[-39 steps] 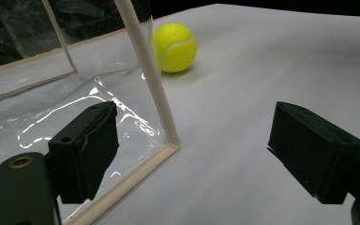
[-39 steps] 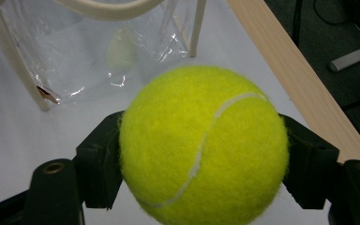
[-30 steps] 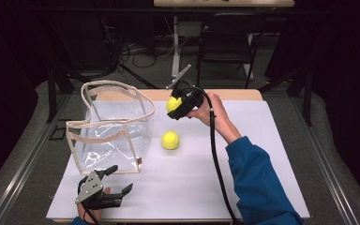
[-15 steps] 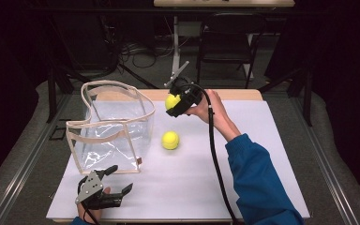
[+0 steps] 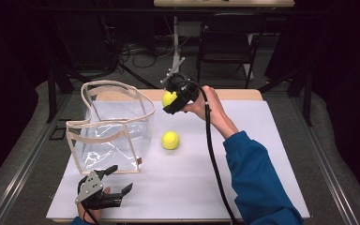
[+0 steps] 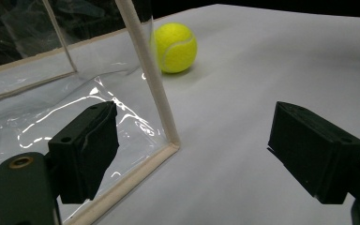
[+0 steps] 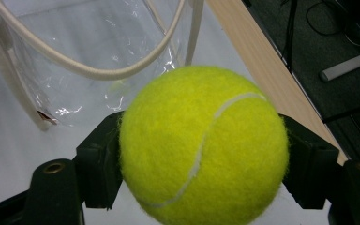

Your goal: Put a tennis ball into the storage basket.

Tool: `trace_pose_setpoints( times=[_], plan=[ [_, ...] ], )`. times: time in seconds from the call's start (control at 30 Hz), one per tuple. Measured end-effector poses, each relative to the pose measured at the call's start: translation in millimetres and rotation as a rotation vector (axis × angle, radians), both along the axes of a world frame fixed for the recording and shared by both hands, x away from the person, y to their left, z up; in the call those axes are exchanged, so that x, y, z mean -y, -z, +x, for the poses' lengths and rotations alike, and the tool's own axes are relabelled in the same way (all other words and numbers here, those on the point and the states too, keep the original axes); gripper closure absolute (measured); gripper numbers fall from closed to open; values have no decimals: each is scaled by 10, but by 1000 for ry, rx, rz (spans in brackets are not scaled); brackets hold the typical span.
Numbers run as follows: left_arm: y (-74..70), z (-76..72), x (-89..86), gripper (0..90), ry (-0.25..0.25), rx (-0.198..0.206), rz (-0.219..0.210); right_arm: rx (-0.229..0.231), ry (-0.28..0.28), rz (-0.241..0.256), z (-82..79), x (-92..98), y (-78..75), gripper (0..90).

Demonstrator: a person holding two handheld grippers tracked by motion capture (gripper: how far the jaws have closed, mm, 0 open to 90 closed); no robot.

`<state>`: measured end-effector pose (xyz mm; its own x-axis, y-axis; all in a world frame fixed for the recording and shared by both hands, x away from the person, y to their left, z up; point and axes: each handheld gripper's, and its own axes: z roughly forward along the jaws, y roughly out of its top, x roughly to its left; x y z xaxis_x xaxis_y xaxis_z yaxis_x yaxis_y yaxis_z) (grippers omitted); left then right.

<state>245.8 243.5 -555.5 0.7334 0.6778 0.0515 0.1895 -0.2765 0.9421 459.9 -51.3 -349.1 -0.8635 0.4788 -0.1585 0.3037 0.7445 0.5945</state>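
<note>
**Light, springy ball: grip across its middle**

Your right gripper (image 5: 172,100) clamps a tennis ball (image 7: 204,145) mid-air beside the clear bag (image 5: 110,126). It looks light, fuzzy and slightly yielding; hold it across the widest part. Your left gripper (image 6: 192,154) rests spread wide, holding nothing.

Darkened lab or recording studio.
Black drapes all round the white-topped table (image 5: 262,140); behind it, loose cables on grey floor (image 5: 136,49), a black folding chair (image 5: 225,42).
</note>
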Motion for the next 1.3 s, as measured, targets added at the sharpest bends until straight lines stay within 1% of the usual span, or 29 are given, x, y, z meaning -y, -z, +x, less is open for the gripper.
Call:
trace_pose_setpoints(
  times=[0.07,0.13,0.17,0.3,0.4,0.5,0.67,0.83,0.97,1.03,1.13,1.23,1.3],
  plan=[
    [2,3,6,160,1,-2,6,-3,3,-4,5,-13,-10,260],
    [2,0,5,160,1,-2,-2,4,0,-5,5,-25,-28,260],
    [1,2,4,160,0,-2,1,5,0,4,3,-29,-36,260],
    [-2,-2,1,160,0,1,0,12,-4,7,1,-48,-67,260],
    [-2,-2,10,160,-4,3,2,11,0,19,-5,-59,-90,260],
    [-1,0,9,160,-1,2,0,17,-8,15,-7,-78,-104,260],
    [-2,-2,7,160,-2,3,3,17,-6,22,-6,-108,-121,260],
    [-3,-2,14,160,0,3,1,26,-16,26,-20,-159,-142,262],
    [-3,-3,11,160,-4,5,1,29,-20,42,-26,-189,-153,261],
    [-4,-3,6,160,-1,4,-1,34,-22,39,-33,-210,-161,261],
    [-5,-5,11,160,-3,6,-1,39,-24,50,-39,-225,-176,261],
    [-6,-4,0,160,-1,5,-3,47,-31,46,-49,-242,-196,260],
    [-5,-2,4,160,-2,6,-3,47,-29,58,-51,-251,-207,261]
  ],
)
